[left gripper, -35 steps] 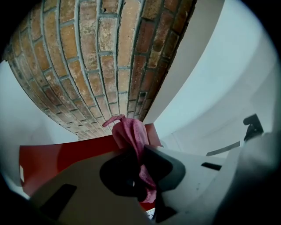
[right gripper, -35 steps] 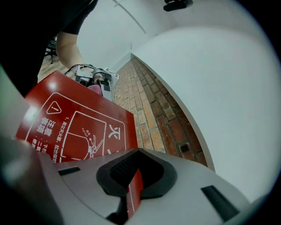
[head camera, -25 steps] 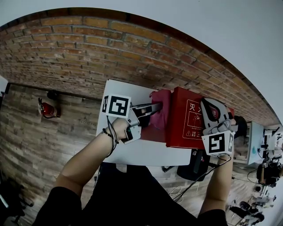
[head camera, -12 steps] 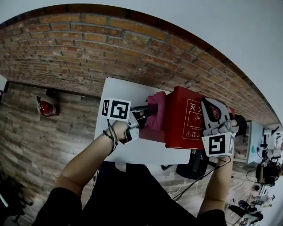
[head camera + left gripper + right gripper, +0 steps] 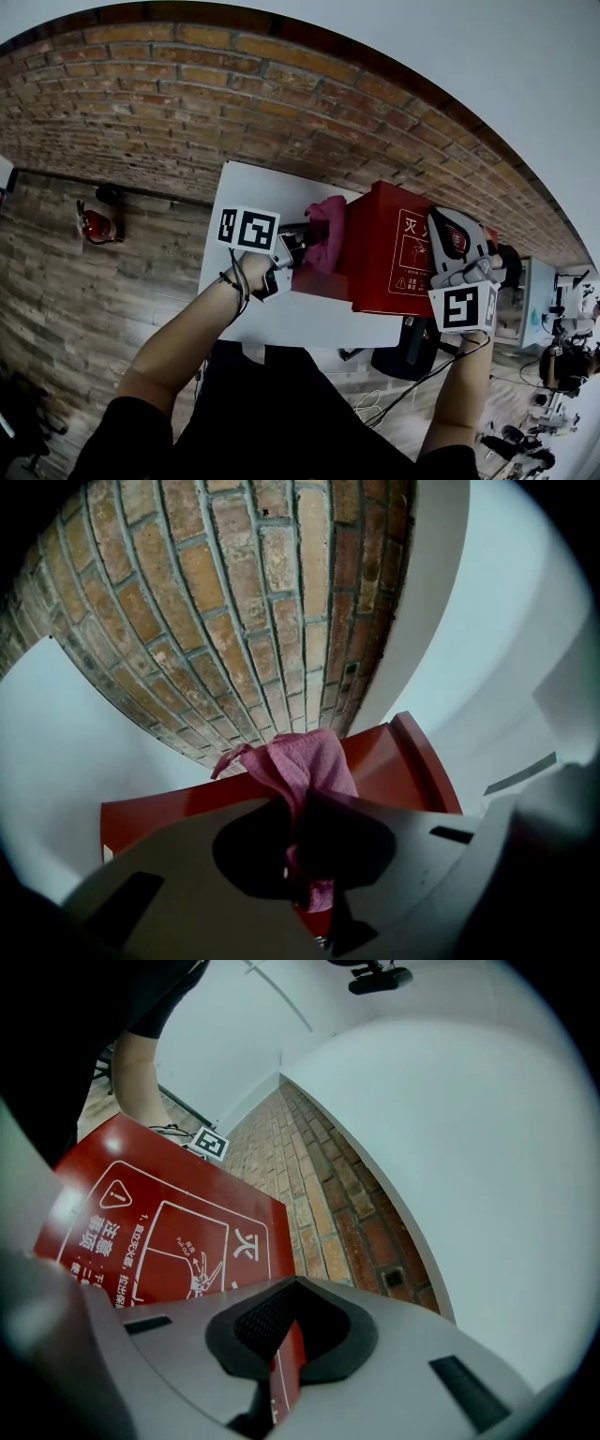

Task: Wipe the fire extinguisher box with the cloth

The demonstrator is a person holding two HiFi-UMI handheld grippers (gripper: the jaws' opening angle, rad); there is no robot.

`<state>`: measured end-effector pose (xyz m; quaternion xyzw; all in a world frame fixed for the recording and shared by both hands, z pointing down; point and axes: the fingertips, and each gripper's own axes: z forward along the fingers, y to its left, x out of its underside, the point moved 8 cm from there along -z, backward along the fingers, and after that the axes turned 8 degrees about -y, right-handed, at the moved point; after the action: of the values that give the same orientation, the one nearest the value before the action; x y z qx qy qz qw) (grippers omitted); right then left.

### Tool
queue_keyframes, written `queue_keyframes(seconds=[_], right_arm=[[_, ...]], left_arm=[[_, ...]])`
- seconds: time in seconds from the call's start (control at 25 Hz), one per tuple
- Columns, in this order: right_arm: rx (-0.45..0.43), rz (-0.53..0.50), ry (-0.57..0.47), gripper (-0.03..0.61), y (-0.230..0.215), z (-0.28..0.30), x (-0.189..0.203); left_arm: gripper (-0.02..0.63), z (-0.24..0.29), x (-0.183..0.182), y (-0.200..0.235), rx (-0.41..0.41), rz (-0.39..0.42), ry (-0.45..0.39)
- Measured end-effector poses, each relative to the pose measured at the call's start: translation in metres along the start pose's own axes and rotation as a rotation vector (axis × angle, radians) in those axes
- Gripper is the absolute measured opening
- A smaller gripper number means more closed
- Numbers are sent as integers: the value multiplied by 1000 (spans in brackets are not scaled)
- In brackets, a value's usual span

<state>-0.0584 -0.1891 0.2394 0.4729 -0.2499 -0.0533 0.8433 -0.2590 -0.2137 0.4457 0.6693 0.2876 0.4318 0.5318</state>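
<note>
The cloth [image 5: 302, 766] is clamped in the left gripper's [image 5: 302, 242] jaws, the fire extinguisher box [image 5: 389, 258] in the right gripper's [image 5: 448, 244]; one side is being wiped, others judged left.

White table [image 5: 281, 323] close to brick wall [image 5: 187, 103]. Wood-plank floor [image 5: 66, 309] at left. Small red fire extinguisher [image 5: 97, 226] stands on it at wall base, well apart from table. Black bag-like object [image 5: 405, 349] by table's near right corner. Cable [image 5: 380, 412] on floor nearby. White wall [image 5: 450, 56] above brick.
</note>
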Motion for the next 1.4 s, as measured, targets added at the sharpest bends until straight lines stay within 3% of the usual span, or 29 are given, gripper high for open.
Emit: queue_keyframes(seconds=[1.4], right_arm=[[-21, 1, -16, 17, 2, 2, 2]], left_arm=[[58, -2, 25, 85, -113, 6, -12]])
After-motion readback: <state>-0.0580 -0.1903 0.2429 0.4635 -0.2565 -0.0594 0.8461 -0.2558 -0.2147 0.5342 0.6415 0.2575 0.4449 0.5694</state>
